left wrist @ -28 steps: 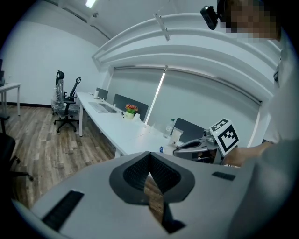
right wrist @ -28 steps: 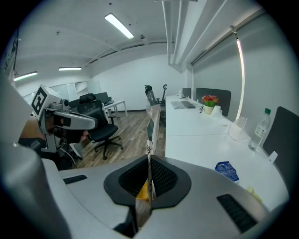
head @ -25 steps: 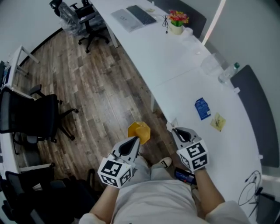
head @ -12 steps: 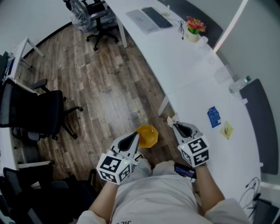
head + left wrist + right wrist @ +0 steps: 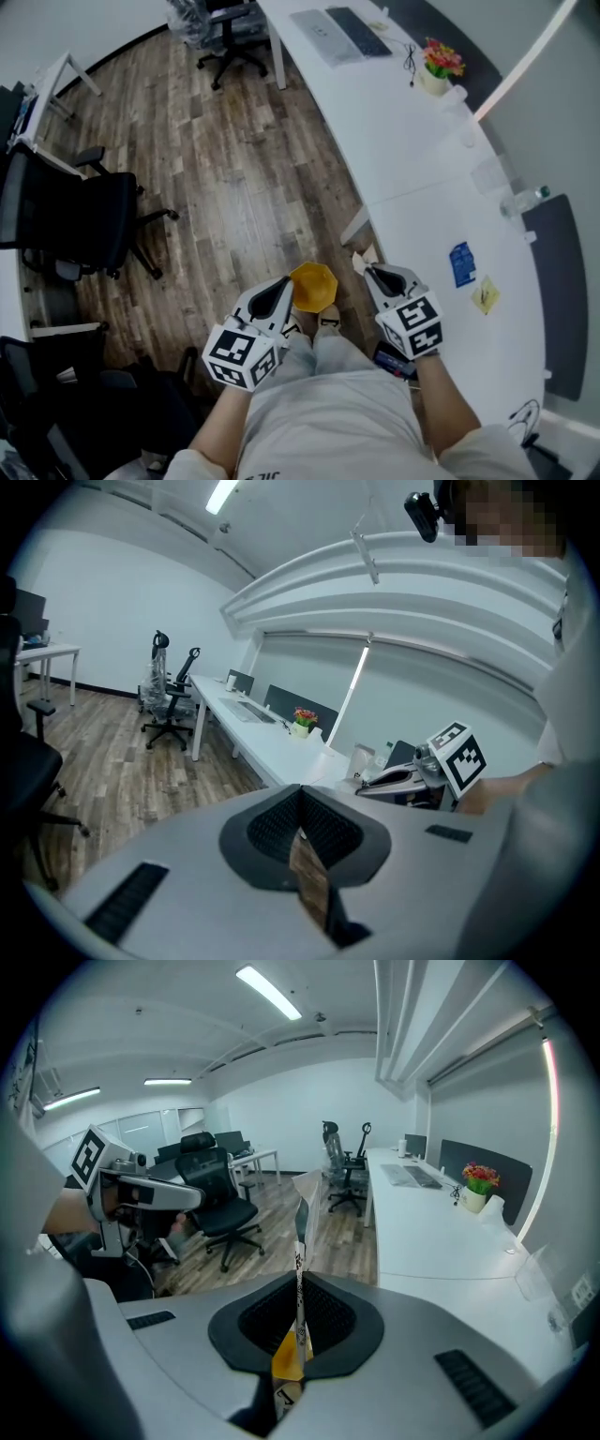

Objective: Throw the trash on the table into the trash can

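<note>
One long white desk (image 5: 412, 141), wood floor (image 5: 234, 178) beneath; left claw (image 5: 285, 282) closed empty, right claw (image 5: 367, 271) pinching wrapper (image 5: 302, 1206).

Long table (image 5: 412, 159) runs down the right side, with open floor (image 5: 234, 178) to its left. On the near stretch of the table lies a packet (image 5: 461, 263) with a paper slip (image 5: 485, 295) just to its right. Far up the table there's a flower pot (image 5: 439, 67), and a keyboard (image 5: 361, 28) beyond it. The trash can (image 5: 312, 286) sits on the floor just off the table's edge — between the left gripper (image 5: 284, 285) and the right gripper (image 5: 367, 273), whose jaws have a wrapper (image 5: 360, 260) in them. An office chair (image 5: 89, 225) stands well off to the left.
</note>
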Demonstrator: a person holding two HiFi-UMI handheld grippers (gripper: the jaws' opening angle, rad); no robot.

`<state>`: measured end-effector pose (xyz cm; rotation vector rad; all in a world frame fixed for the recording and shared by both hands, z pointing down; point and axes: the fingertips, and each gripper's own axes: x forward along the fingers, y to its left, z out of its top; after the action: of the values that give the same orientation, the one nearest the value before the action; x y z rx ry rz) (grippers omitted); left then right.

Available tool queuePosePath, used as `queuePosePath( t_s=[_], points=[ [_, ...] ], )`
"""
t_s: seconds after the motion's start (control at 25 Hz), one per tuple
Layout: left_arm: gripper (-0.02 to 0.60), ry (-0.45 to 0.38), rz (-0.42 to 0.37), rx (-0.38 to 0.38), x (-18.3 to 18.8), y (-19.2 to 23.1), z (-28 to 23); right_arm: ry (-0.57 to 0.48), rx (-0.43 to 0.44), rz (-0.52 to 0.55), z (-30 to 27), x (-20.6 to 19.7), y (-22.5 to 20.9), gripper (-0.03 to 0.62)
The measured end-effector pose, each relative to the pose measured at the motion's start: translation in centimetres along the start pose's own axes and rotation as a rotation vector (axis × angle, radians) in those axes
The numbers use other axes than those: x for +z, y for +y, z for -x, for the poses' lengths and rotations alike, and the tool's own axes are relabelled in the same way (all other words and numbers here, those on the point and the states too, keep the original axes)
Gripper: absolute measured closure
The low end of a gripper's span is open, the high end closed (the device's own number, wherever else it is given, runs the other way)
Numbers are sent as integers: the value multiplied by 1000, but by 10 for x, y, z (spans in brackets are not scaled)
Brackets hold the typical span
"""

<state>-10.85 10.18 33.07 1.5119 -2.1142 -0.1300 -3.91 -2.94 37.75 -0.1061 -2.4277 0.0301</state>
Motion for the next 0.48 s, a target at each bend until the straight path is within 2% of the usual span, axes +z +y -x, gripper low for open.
queuePosePath(
  t_s=[0.48],
  points=[
    [580, 39, 54, 77, -22, 25, -2, 56, 109, 37, -43, -14, 8, 559]
  ],
)
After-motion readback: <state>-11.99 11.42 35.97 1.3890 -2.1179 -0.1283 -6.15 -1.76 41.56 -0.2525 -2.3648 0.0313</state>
